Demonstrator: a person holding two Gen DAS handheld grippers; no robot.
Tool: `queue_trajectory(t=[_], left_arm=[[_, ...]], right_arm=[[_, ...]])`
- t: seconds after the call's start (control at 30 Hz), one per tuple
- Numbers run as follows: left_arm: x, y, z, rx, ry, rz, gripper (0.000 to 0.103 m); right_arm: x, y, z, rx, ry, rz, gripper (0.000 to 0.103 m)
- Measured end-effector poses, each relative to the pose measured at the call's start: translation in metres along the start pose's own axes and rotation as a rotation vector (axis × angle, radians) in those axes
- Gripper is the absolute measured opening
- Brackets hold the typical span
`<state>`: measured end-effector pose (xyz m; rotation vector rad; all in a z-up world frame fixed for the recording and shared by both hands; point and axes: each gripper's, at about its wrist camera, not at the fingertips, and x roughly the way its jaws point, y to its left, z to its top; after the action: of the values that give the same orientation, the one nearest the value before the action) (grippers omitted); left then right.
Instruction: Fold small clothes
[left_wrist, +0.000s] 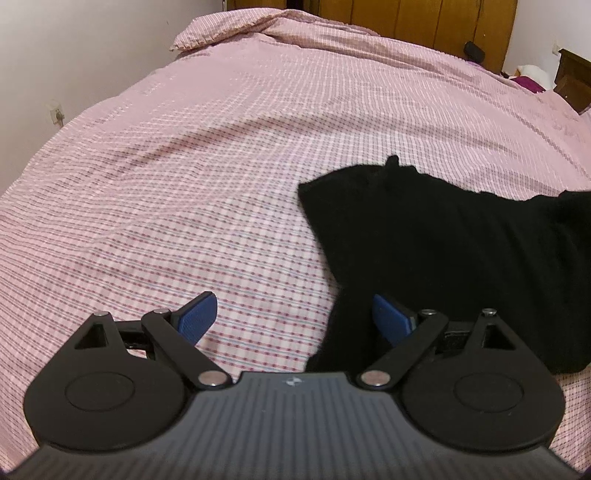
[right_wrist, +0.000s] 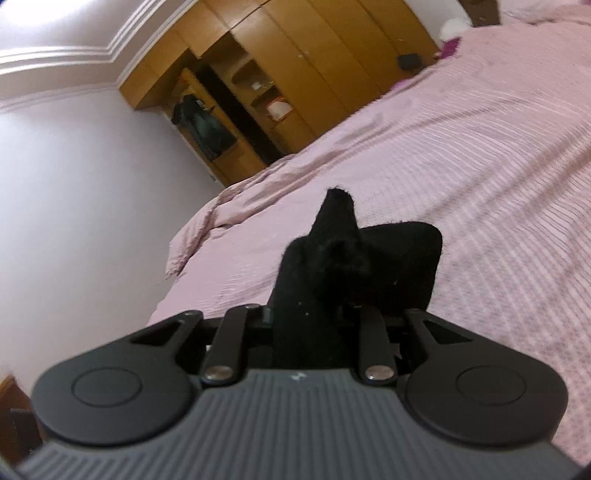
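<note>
A black garment (left_wrist: 443, 236) lies on the pink checked bedspread (left_wrist: 184, 166), spread to the right in the left wrist view. My left gripper (left_wrist: 295, 317) is open just above the bed. Its right blue pad (left_wrist: 391, 317) rests over the garment's near left edge, its left pad (left_wrist: 197, 314) over bare bedspread. In the right wrist view my right gripper (right_wrist: 314, 314) is shut on the black garment (right_wrist: 332, 258), which bunches up between the hidden fingers and rises in a peak above the bed (right_wrist: 480, 147).
A pillow (left_wrist: 229, 29) lies at the bed's far end. A wooden wardrobe (right_wrist: 295, 74) stands beyond the bed, with open shelves. A dark bedside cabinet (left_wrist: 576, 77) sits at the far right. A white wall (left_wrist: 55, 55) runs along the bed's left side.
</note>
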<state>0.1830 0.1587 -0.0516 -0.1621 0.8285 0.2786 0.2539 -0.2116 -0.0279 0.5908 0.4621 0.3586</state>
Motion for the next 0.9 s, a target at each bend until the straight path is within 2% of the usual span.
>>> queue_trajectory(t=[0.23,0.4,0.63,0.83,0.9], left_arm=[[-0.009,0.02,0.008,-0.016,-0.035,0.002,0.094],[-0.012,0.038,0.008,-0.04,-0.05,0.0,0.094],[-0.008,0.073,-0.005,-0.105,-0.036,0.01,0.094],[-0.003,0.098,-0.019,-0.15,-0.015,0.022,0.094],[-0.002,0.104,-0.022,-0.161,-0.011,0.023,0.094]], right_arm=[[0.024,0.065,0.003,-0.077,0.036,0.057,0.024],[0.052,0.117,-0.013,-0.174,0.088,0.068,0.024],[0.104,0.173,-0.067,-0.335,0.206,0.052,0.024],[0.146,0.198,-0.125,-0.442,0.346,0.028,0.025],[0.154,0.201,-0.142,-0.467,0.372,0.017,0.029]])
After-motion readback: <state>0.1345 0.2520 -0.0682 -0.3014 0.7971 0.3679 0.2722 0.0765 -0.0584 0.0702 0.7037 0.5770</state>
